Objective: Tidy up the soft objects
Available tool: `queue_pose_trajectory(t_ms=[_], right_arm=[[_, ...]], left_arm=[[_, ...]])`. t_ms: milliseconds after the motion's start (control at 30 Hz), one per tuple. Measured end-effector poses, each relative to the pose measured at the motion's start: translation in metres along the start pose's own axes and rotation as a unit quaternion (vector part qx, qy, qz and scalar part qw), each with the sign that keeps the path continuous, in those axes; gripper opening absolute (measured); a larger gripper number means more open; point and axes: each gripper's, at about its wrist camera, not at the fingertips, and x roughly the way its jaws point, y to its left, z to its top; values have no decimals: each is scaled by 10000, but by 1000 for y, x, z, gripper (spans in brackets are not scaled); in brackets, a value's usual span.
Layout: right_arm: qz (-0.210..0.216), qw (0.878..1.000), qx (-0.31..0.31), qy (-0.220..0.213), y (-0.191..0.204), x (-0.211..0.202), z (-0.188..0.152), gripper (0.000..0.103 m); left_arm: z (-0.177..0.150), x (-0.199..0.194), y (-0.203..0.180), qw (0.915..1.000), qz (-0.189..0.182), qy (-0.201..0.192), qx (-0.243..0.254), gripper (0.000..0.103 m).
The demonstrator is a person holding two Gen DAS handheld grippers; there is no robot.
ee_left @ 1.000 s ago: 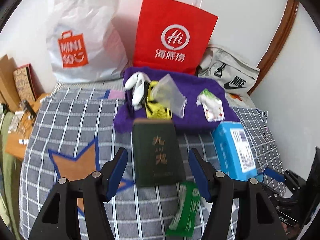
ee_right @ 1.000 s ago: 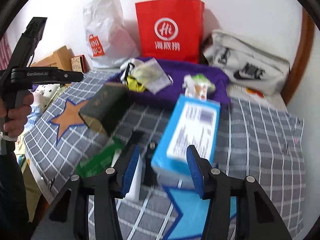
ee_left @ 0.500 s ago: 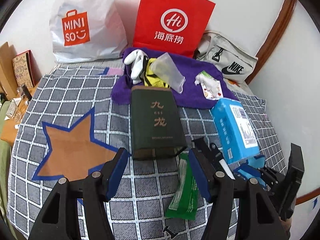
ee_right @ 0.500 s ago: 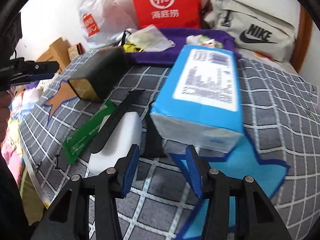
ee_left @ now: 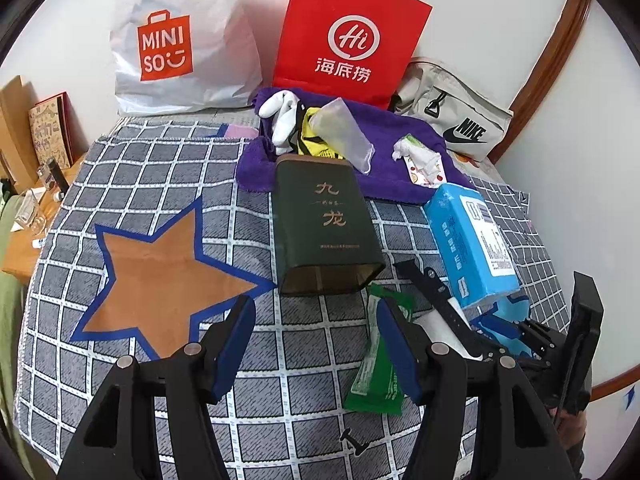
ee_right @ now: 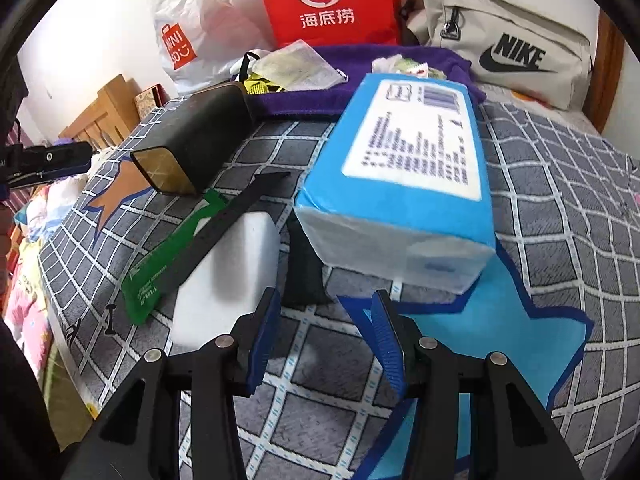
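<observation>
A: Where are your tongs?

B: My left tongs (ee_left: 316, 340) hang over the checked blanket (ee_left: 160, 168) on the bed, jaws apart, nothing between them. My right tongs (ee_right: 320, 336) sit low over the same blanket, jaws apart too, empty, just short of the near end of the blue tissue pack (ee_right: 404, 184).

A: What lies closest?

B: Ahead of the left tongs is a dark green tin (ee_left: 326, 220) on its side, open end toward me. Just right of its mouth lies a green packet (ee_left: 380, 364), flat on the blanket. From the right view a white block (ee_right: 228, 276) sits left of the tissue pack, with a black strip (ee_right: 224, 224) slanting across it and over the packet.

A: And the soft things?

B: Beyond the tin a purple towel (ee_left: 404, 136) is spread out. On it I see white gloves (ee_left: 280, 116), a clear pouch (ee_left: 344, 132) and a crumpled patterned wrapper (ee_left: 420, 160). The tissue pack lies right of the tin, its far end touching the towel's edge.

A: Further back?

B: Against the wall stand a white Miniso bag (ee_left: 180, 40) and a red paper bag (ee_left: 348, 36); a grey Nike bag (ee_left: 456, 116) lies to their right.
</observation>
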Motion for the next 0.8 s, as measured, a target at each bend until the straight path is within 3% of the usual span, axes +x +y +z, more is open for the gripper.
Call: queue_pose_trajectory(t_ms=[167,367,467,567,800], right_arm=[[139,9996,-252,-76,6,4,5,48],[313,9995,-41,33,1,11,9,48],[8,9993,-381,5,12,14,6,43],[-1,9984,-558,-8,17,14,4,24],[23,9986,-518,132,11,4,0,11]], left_arm=[[-3,5,2,9999,-37,103,-67,61],[-5,6,-4,9999,-81,147,-13,61],[-5,7,-8,9998,-85,164,31,61],[-4,8,-12,9997,-48,206,82,61],[-10,1,-16,9997,-16,176,176,61]])
